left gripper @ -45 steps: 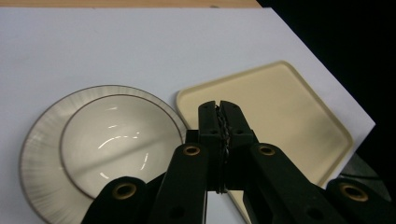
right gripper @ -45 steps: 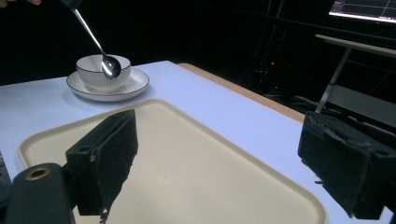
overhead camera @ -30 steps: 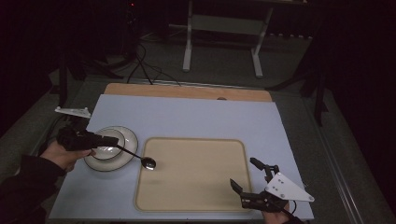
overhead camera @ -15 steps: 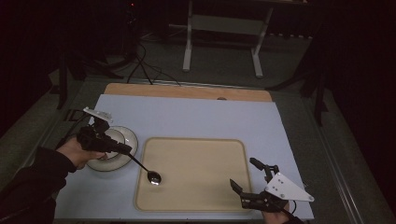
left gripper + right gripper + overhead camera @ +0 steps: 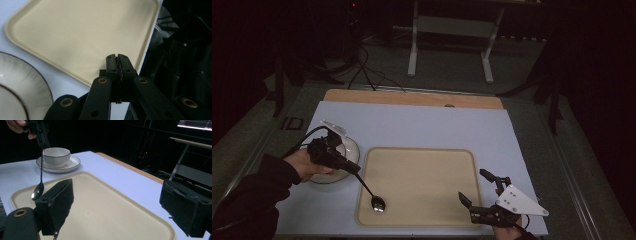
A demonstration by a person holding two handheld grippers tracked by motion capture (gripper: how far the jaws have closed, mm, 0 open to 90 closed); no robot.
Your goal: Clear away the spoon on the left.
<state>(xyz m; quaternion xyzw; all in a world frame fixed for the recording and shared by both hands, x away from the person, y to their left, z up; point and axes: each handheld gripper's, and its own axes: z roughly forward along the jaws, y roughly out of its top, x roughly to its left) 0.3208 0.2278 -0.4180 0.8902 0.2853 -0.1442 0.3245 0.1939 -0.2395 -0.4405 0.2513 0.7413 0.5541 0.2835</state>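
- My left claw (image 5: 353,166) is squeezed shut on the handle of the spoon (image 5: 373,195).
- A second ago the spoon's round end hung over the blue cloth, just beside the plate. Now it hangs low over the near left corner of the tray (image 5: 422,170).
- So I think the spoon is almost where it goes. I would next set it down on the tray and let go.
- My right claw (image 5: 478,192) has stayed put at the tray's near right corner. Its jaws are wide open and hold nothing.
- The bowl (image 5: 56,156) sits on its plate (image 5: 72,164), to the left of the tray.
- The surface (image 5: 422,127) has a light blue cover, with a wood strip at the far edge.
- The room is dark. I can see metal legs and cables on the floor behind.
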